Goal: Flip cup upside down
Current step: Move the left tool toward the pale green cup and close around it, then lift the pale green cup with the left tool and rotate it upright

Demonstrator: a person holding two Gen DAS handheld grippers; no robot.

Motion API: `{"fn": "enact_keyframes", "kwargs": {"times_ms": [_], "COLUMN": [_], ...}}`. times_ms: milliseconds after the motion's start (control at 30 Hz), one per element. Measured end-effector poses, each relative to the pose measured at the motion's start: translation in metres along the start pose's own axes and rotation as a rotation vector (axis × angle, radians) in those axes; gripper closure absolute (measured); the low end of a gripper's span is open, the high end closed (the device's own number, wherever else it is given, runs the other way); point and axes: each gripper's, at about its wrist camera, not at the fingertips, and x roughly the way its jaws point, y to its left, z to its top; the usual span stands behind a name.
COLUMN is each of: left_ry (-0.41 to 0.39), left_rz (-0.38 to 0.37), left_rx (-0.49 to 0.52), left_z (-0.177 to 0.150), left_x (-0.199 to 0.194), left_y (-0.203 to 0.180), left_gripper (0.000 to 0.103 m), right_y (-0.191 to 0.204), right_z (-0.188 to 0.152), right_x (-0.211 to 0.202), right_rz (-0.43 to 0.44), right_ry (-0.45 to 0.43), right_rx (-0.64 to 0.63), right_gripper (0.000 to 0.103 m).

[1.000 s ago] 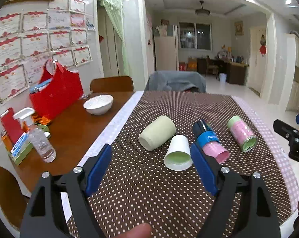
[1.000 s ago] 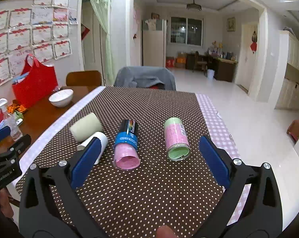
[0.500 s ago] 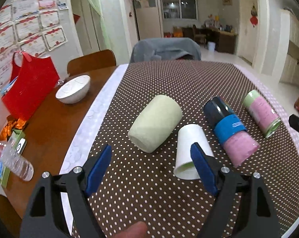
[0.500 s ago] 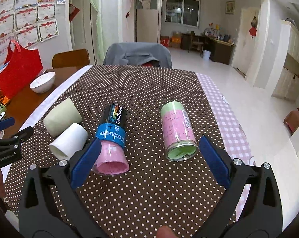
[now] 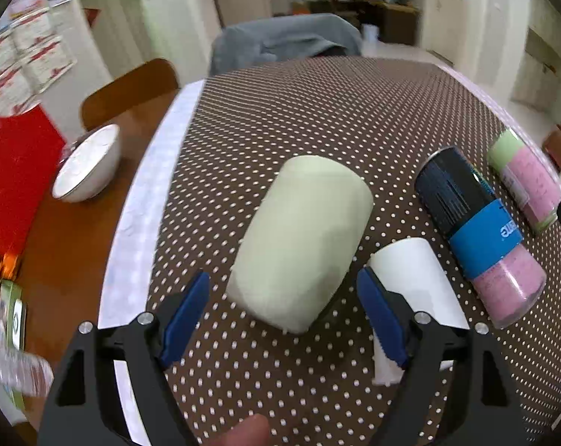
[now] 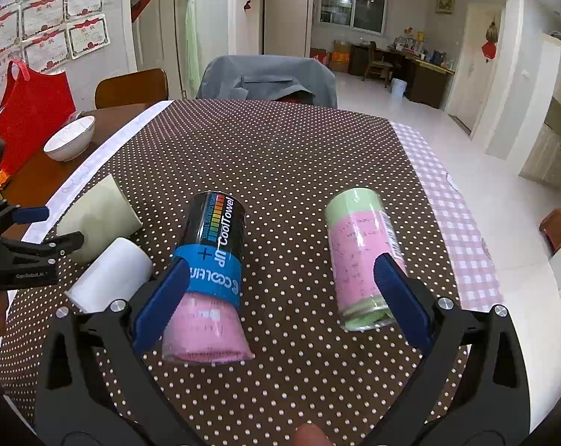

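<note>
Fingers of both grippers spread, released; left [image 5: 282, 310] flanks matte cylindrical green cup [image 5: 299, 241].

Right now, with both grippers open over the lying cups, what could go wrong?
1. The left gripper is lined up on the green cup, but the white cup lies right beside its right finger; closing could knock it.
2. All cups lie on their sides and may roll on the cloth if bumped.

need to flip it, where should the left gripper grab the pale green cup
Across the round side wall of the pale green cup, near the end facing the left gripper. It lies on its side, and the open jaws already straddle that end.
</note>
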Motion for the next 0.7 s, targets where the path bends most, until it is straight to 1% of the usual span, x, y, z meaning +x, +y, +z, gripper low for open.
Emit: {"fn": "enact_keyframes", "kwargs": {"times_ms": [100,167,233,333,500,567,700], "left_ry": [0.037,0.075,0.082,0.091,0.134,0.147,0.143], "left_rz": [-0.023,-0.041,-0.054,-0.082,-0.113,-0.113,-0.130], "left_rx": [0.052,0.070,0.075,0.067,0.055,0.046,0.019], "left_z": [0.010,0.017,0.021,0.029,0.039,0.041,0.043], "left_x": [0.017,0.031,0.037,0.047,0.063,0.069,0.076], "left_y": [-0.003,-0.004,-0.005,-0.003,0.003,0.004,0.009], "left_gripper": [0.023,0.023,0.023,0.023,0.023,0.025,0.026], "right_y": [-0.001,-0.002,-0.003,-0.005,-0.004,-0.006,-0.008], "right_z": [0.001,0.001,0.002,0.002,0.000,0.000,0.000], "right_x": [0.011,0.015,0.018,0.022,0.025,0.025,0.024], "right_rz": [0.006,0.006,0.007,0.008,0.009,0.010,0.008], "right_ry": [0.014,0.019,0.020,0.023,0.030,0.030,0.029], "right_rx": [0.006,0.010,0.015,0.020,0.024,0.028,0.036], "right_gripper": [0.006,0.006,0.006,0.006,0.006,0.006,0.006]}}
